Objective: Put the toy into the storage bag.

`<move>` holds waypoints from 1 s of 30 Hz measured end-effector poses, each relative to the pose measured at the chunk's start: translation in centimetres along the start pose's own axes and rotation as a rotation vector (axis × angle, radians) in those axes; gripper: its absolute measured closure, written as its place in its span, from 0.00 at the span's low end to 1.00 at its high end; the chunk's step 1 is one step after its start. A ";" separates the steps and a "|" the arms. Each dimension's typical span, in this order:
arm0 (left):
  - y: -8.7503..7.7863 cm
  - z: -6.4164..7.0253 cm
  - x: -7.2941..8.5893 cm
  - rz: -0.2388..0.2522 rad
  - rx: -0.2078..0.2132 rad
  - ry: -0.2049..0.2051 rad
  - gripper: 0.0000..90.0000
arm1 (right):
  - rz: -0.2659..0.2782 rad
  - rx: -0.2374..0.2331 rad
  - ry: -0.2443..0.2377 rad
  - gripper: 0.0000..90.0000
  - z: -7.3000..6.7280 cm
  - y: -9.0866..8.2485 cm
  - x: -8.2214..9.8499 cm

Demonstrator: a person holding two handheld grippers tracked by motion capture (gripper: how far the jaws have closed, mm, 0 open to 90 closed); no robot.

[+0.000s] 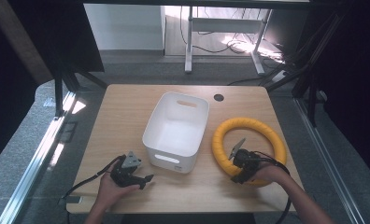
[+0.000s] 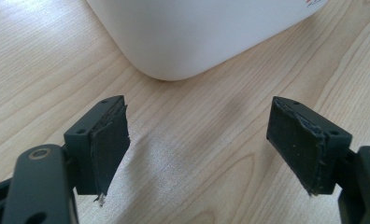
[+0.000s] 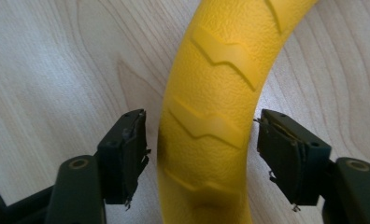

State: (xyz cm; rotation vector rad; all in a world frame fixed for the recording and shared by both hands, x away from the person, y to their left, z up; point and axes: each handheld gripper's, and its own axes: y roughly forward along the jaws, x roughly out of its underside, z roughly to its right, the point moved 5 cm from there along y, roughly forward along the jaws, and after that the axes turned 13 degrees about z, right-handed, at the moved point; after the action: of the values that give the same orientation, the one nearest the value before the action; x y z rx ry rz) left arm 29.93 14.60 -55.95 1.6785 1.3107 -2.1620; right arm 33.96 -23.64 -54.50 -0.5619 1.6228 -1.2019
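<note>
A yellow ribbed ring (image 1: 248,123) lies flat on the wooden table (image 1: 122,112), right of a white bin (image 1: 151,125). My right gripper (image 1: 241,176) reaches down over the ring's near arc. In the right gripper view the ring (image 3: 211,93) runs between the pads with a narrow gap on each side, so the right gripper (image 3: 202,154) is open around it. My left gripper (image 1: 145,179) rests low at the front left, pointing toward the bin's near corner (image 2: 197,37). The left gripper (image 2: 197,144) stands wide open over bare wood, with nothing between its pads.
The bin is empty, with handle slots in its near and far walls. A round black cable hole (image 1: 219,97) sits near the table's far edge. Dark frame posts stand beside the table on both sides. Cables trail from both grippers off the front edge.
</note>
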 end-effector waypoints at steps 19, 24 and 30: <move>-0.1 0.0 0.0 0.002 -0.002 0.000 0.23 | -0.072 -0.037 0.051 0.56 0.3 0.6 -0.7; 0.1 0.0 0.0 -0.002 0.004 -0.004 0.23 | 0.073 -0.091 0.145 0.56 1.0 -1.1 -1.0; 0.1 0.0 -0.1 0.008 0.004 -0.013 0.23 | 0.237 -0.141 0.227 0.57 2.3 -4.2 -1.8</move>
State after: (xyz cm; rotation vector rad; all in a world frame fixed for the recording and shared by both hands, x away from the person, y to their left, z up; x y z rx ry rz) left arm 29.97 14.48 -55.93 1.6661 1.2951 -2.1692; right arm 35.96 -24.85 -49.99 -0.3167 1.9186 -1.0075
